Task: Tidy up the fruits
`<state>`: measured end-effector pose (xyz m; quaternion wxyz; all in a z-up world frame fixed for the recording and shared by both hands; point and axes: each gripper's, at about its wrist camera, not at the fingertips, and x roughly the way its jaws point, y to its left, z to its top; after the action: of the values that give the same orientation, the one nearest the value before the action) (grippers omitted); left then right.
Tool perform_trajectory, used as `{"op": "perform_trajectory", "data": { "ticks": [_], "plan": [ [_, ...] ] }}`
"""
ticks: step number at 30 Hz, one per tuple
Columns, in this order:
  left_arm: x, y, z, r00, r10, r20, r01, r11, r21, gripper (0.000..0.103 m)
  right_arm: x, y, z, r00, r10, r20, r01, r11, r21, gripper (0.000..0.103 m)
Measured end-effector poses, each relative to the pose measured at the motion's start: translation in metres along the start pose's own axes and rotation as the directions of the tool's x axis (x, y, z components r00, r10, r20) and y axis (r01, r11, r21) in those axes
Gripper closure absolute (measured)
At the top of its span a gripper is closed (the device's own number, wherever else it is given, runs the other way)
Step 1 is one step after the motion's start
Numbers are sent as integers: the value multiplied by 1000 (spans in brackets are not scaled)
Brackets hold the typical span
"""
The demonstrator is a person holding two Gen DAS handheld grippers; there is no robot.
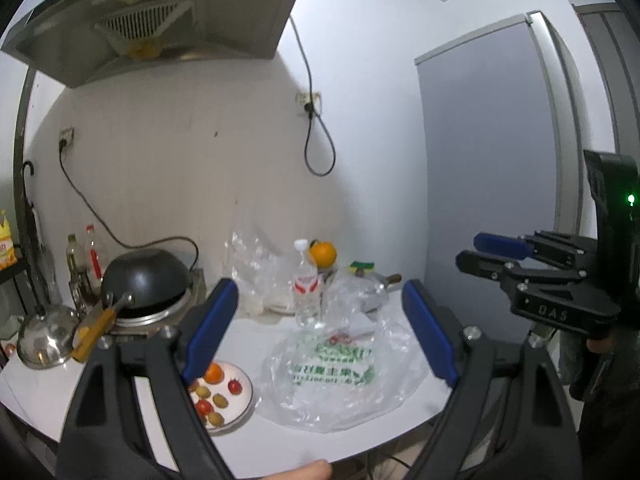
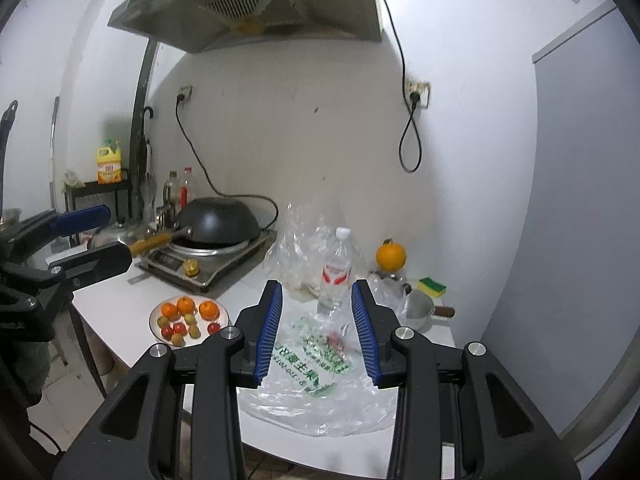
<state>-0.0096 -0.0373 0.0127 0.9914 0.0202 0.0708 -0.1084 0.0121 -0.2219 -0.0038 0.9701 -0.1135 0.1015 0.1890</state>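
Half the round white plate (image 1: 244, 394) is hidden behind the left gripper (image 1: 320, 328) – jaws spread, empty; it holds oranges, tomatoes, greenish fruits. Right gripper (image 2: 318, 332) – jaws parted, nothing between.

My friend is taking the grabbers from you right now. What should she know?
Left gripper: open, empty, held above the table.
Right gripper: jaws apart, nothing between them, also in the air.
Plate at the table's left: holds three small oranges, little red tomatoes and small greenish fruits.
Printed plastic bag: lies flat in the middle; something small and red shows inside.
One big orange sits at the back right, away from the plate.
Done: most fruit is on the plate.
Left, probably: the big orange and whatever is in the bag.
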Motion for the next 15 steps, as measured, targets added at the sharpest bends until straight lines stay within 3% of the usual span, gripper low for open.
{"op": "perform_trajectory", "data": {
  "ticks": [15],
  "plan": [
    [-33,-15,39,994,21,110,-27,998,48,18,-50,-10,31,992,-33,124,33,999,1,62]
  ]
}}
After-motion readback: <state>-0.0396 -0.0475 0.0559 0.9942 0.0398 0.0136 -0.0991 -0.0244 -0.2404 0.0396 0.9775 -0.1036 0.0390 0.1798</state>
